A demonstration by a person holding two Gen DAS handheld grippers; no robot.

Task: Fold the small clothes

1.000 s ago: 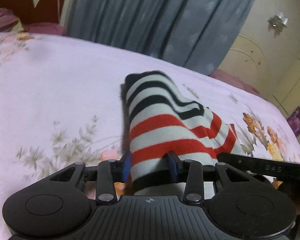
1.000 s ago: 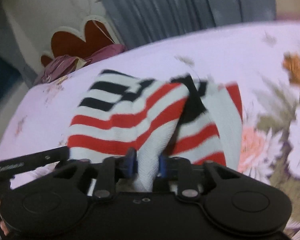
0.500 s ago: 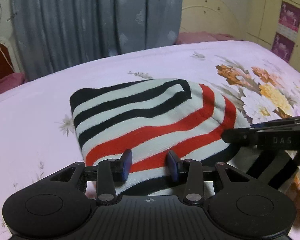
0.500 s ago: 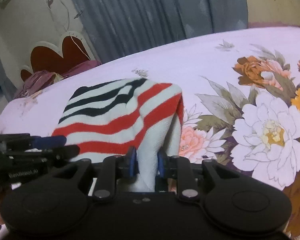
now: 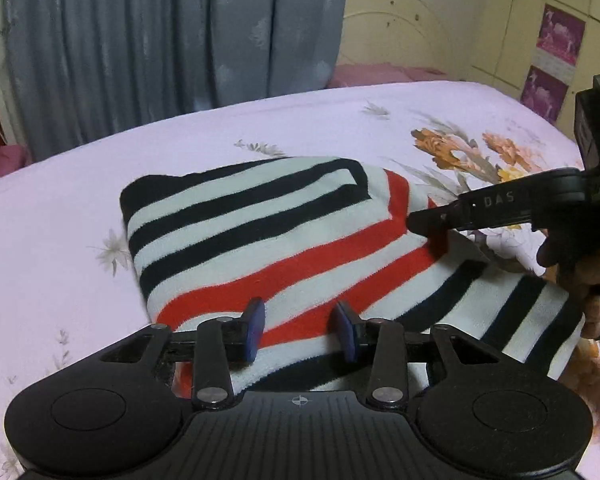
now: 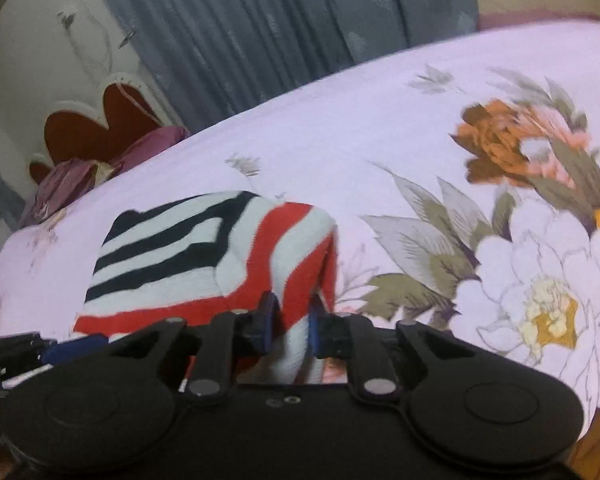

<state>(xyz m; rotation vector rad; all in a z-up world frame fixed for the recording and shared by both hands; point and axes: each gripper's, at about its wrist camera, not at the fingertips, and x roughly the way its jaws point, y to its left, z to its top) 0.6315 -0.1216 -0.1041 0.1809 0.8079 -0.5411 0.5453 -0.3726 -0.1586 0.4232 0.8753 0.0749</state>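
A small striped garment (image 5: 268, 236) in white, black and red lies folded over on the floral bed sheet (image 5: 52, 208). My left gripper (image 5: 298, 330) holds its near edge, with cloth between the blue pads. My right gripper (image 6: 290, 326) is shut on the garment's (image 6: 204, 264) right corner, where white cloth bunches between the pads. The right gripper also shows in the left wrist view (image 5: 432, 224), pressed against the garment's right side. A lower layer (image 5: 512, 312) with black and white stripes sticks out to the right.
A grey curtain (image 5: 160, 40) hangs behind the bed. A red headboard (image 6: 96, 128) and purple pillows (image 6: 100, 164) are at the far left. Cream cabinets (image 5: 440, 40) stand at the back right. Large printed flowers (image 6: 532, 280) cover the sheet's right side.
The raised garment has been carried over and laid down flat on the sheet. Both grippers have kept their hold on it and moved with it.
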